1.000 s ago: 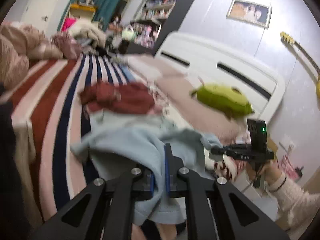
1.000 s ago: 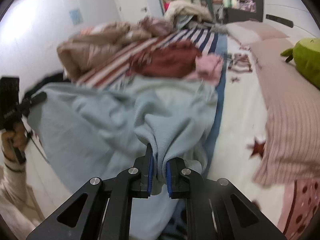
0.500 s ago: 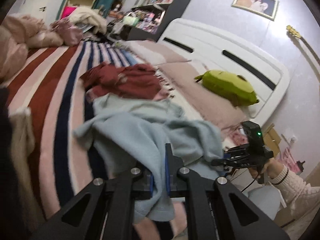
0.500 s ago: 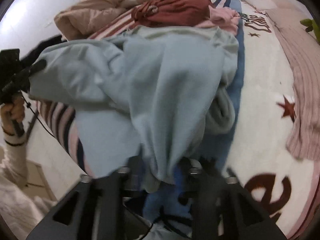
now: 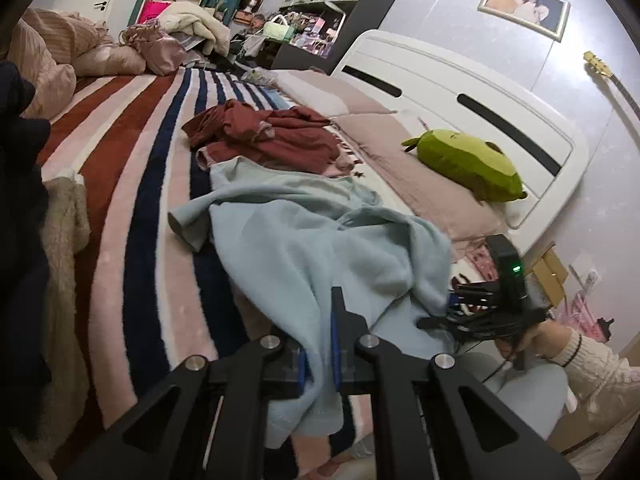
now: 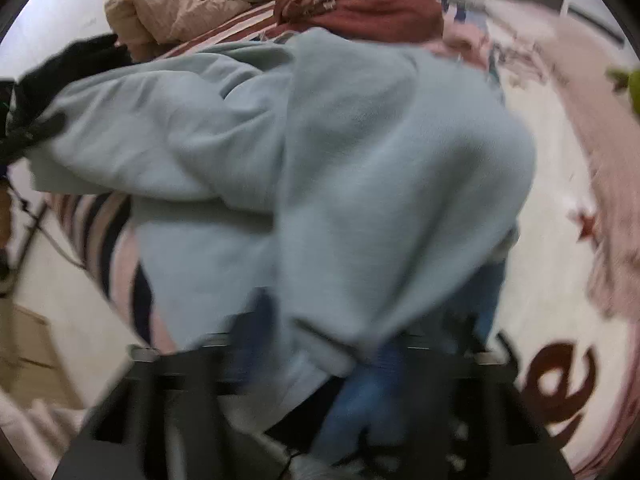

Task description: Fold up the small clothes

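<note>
You have one light blue sweatshirt (image 5: 320, 248) on the bed, one dark red garment (image 5: 272, 136) heaped behind it, one green plush toy (image 5: 468, 164) on the pink pillow (image 5: 404, 176), one framed picture (image 5: 524, 6) on the wall, and two grippers, left (image 5: 320, 354) and right (image 5: 452, 300).

1. Left gripper (image 5: 320, 354), at 6 o'clock of its own view, is clamped on light blue cloth.
2. Right gripper (image 5: 460, 310), at 4 o'clock there, has just been closing; its grip is blurred.
3. Right hand (image 5: 538, 338) grasps its handle.
</note>
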`<state>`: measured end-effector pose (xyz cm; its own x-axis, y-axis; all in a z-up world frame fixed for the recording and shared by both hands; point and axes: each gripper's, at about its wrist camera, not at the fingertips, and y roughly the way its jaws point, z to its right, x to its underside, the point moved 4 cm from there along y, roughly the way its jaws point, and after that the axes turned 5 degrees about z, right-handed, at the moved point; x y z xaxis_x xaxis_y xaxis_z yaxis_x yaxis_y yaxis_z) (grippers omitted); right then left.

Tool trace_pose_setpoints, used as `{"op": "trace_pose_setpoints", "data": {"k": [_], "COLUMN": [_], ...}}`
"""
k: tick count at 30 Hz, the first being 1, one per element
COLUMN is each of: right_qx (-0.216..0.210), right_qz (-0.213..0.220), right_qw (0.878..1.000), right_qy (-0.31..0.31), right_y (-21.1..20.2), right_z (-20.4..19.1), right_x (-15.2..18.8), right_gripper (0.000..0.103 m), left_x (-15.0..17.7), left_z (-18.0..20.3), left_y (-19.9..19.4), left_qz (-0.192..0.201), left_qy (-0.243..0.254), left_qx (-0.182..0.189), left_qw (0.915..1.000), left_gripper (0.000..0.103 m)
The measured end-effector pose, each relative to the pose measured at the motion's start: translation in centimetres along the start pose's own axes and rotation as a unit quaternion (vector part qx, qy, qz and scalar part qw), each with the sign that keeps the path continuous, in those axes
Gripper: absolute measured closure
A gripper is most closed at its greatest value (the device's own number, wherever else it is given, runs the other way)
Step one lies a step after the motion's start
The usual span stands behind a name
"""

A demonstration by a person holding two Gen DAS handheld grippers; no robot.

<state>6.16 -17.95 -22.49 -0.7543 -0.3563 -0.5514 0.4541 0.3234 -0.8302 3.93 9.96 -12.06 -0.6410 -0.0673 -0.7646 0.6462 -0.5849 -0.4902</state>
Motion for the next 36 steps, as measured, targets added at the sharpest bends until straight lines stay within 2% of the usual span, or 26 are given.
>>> {"op": "trace_pose_setpoints", "data": {"k": [4, 9, 14, 16, 19, 21, 24, 25, 28, 30, 32, 33, 34, 36], "right_qx": [-0.041, -0.102, -0.122, -0.121, -0.105, -0.094, -0.089, -0.089, -0.130, -0.124, -0.100, -0.086, -0.076, -0.055], "right_qz": [0.037, 0.101, 0.163, 0.192, 0.208, 0.192, 0.128, 0.102, 0.042, 0.011, -0.027, -0.037, -0.044, -0.057], "right_qw": [0.998, 0.988, 0.977, 0.971, 0.969, 0.974, 0.986, 0.990, 0.990, 0.992, 0.995, 0.996, 0.996, 0.997], "right_qy": [0.023, 0.054, 0.064, 0.076, 0.078, 0.074, 0.052, 0.048, 0.029, 0.001, -0.009, -0.011, -0.011, -0.004], "right_y": [-2.5, -8.7, -14.4, -16.3, -16.6, -15.2, -11.0, -9.6, -5.9, -4.6, -2.9, -2.6, -2.3, -2.1], "right_z": [-0.4, -1.2, -1.8, -1.2, 0.0, 1.0, 1.4, 1.3, -0.4, -1.5, -2.0, -2.0, -1.8, -1.5], "right_x": [-1.0, -0.8, -0.7, -1.5, -3.3, -4.7, -5.2, -4.8, -3.3, -2.3, -1.3, -0.7, -0.3, 0.5], "right_gripper": [0.093, 0.094, 0.097, 0.097, 0.097, 0.097, 0.097, 0.097, 0.097, 0.096, 0.092, 0.088, 0.078, 0.066], "left_x": [-0.2, -0.6, -0.8, -1.3, -2.9, -4.0, -5.0, -5.1, -5.1, -5.2, -5.4, -5.3, -5.3, -5.3], "left_z": [1.8, 4.8, 6.9, 7.2, 6.8, 5.9, 5.1, 5.1, 5.1, 5.0, 4.6, 4.6, 4.5, 4.3], "left_y": [-2.0, -6.1, -10.8, -11.8, -11.1, -9.3, -6.7, -6.3, -5.8, -5.6, -5.5, -5.5, -5.5, -5.4], "left_qz": [0.019, 0.052, 0.096, 0.109, 0.118, 0.112, 0.101, 0.099, 0.094, 0.093, 0.094, 0.094, 0.095, 0.098], "left_qy": [0.018, 0.046, 0.053, 0.055, 0.054, 0.047, 0.042, 0.044, 0.047, 0.047, 0.046, 0.044, 0.042, 0.040], "left_qx": [0.012, 0.019, 0.034, 0.028, 0.011, 0.001, 0.014, 0.016, 0.025, 0.021, 0.015, 0.015, 0.014, 0.013], "left_qw": [0.9996, 0.9974, 0.9933, 0.9921, 0.9915, 0.9926, 0.9939, 0.9940, 0.9941, 0.9943, 0.9944, 0.9945, 0.9945, 0.9943], "left_gripper": [0.097, 0.098, 0.098, 0.098, 0.098, 0.098, 0.098, 0.098, 0.098, 0.098, 0.098, 0.098, 0.098, 0.098]}}
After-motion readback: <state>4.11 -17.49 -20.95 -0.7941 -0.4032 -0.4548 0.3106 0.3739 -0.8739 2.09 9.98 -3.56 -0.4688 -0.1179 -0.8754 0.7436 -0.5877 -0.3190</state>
